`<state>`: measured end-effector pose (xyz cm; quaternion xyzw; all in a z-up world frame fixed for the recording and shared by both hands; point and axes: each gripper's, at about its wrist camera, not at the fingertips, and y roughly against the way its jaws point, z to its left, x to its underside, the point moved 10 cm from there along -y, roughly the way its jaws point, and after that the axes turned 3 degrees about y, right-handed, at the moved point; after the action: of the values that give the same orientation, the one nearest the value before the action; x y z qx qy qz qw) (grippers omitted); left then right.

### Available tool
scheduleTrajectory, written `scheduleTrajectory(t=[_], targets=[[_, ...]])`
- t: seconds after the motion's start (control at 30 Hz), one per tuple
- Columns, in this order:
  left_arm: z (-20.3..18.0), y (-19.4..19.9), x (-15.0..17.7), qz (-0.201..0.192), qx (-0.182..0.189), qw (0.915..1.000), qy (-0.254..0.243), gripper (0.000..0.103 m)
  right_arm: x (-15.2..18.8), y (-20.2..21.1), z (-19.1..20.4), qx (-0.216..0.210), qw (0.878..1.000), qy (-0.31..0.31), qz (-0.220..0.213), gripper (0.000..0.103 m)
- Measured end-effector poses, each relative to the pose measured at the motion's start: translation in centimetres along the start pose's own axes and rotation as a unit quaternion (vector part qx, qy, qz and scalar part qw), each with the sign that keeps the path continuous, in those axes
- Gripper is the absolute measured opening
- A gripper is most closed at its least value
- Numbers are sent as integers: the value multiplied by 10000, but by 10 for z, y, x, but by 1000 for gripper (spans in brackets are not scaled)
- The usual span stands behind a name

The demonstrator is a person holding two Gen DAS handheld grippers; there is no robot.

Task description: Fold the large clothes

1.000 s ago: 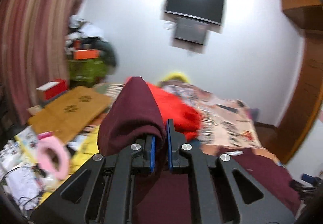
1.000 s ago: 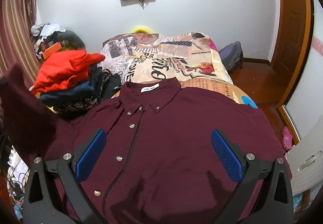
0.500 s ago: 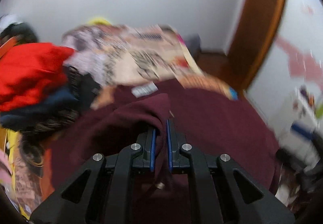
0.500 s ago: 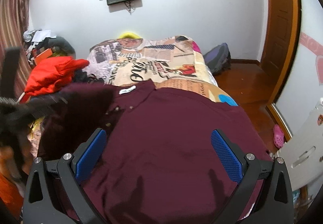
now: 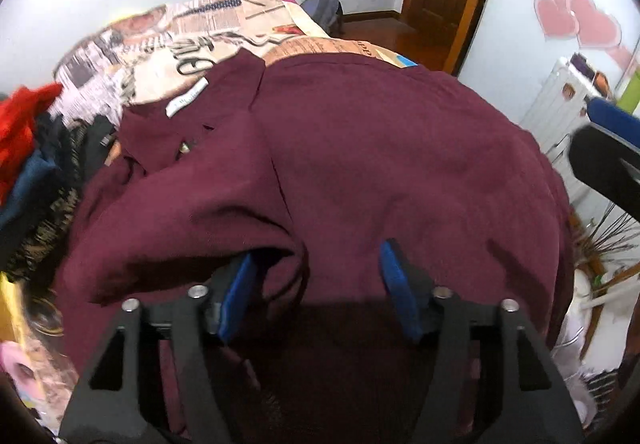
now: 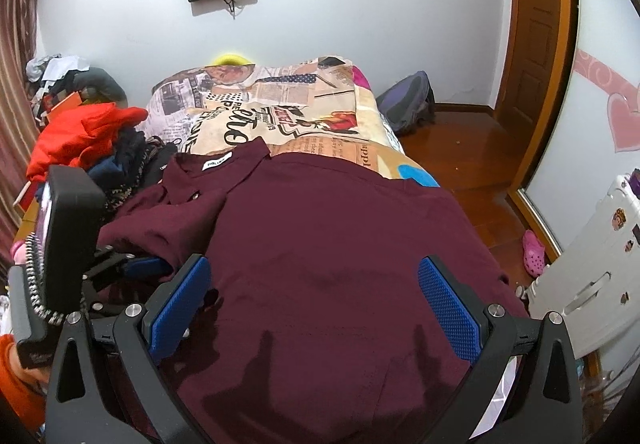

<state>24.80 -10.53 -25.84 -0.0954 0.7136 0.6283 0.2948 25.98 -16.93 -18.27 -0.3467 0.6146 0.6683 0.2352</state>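
Note:
A large maroon button shirt [image 6: 340, 264] lies spread on the bed, collar and white label toward the far wall. It also fills the left wrist view [image 5: 380, 164]. Its left sleeve [image 5: 192, 212] is folded in across the chest and drapes over my left finger pad [image 5: 236, 292]. My left gripper [image 5: 318, 290] is open just above the shirt, and it shows at the left of the right wrist view [image 6: 144, 268]. My right gripper [image 6: 316, 308] is open and empty above the lower shirt; its finger shows at the right edge of the left wrist view [image 5: 608, 160].
A newspaper-print bedspread [image 6: 280, 116] covers the bed. A pile of red and dark clothes [image 6: 92, 140] sits at the left. A backpack [image 6: 412, 104] and wooden door [image 6: 536, 44] stand at the right, a white case [image 6: 592, 264] beside the bed.
My left gripper carried the sleeve from the left side over the shirt front, then opened and let it go. My right gripper stayed open over the shirt.

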Motion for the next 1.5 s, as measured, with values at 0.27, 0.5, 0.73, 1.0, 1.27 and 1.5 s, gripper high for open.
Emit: scheduleTrajectory(t=[0.27,0.5,0.73,1.0,1.27,1.5], targets=[[40,74,-29,-919,-258,9951,242,91,-17,6,15,-103,9994,258,-211,103],[116,133,-39,-1640,-859,9800,729,100,-41,2,57,-462,9949,821,-372,103],[215,144,-7,-1510,-1747,9620,1455,100,-47,-18,118,-979,9821,1587,-253,103],[274,129,53,-1082,-1985,9499,2157,100,-20,-70,197,-1742,9516,2454,622,103],[290,92,96,-596,-1779,9471,2606,100,23,-131,230,-1758,9207,2997,1776,86],[286,59,115,-202,-1506,9484,2782,100,22,-144,220,-1975,9233,2569,2063,33]])
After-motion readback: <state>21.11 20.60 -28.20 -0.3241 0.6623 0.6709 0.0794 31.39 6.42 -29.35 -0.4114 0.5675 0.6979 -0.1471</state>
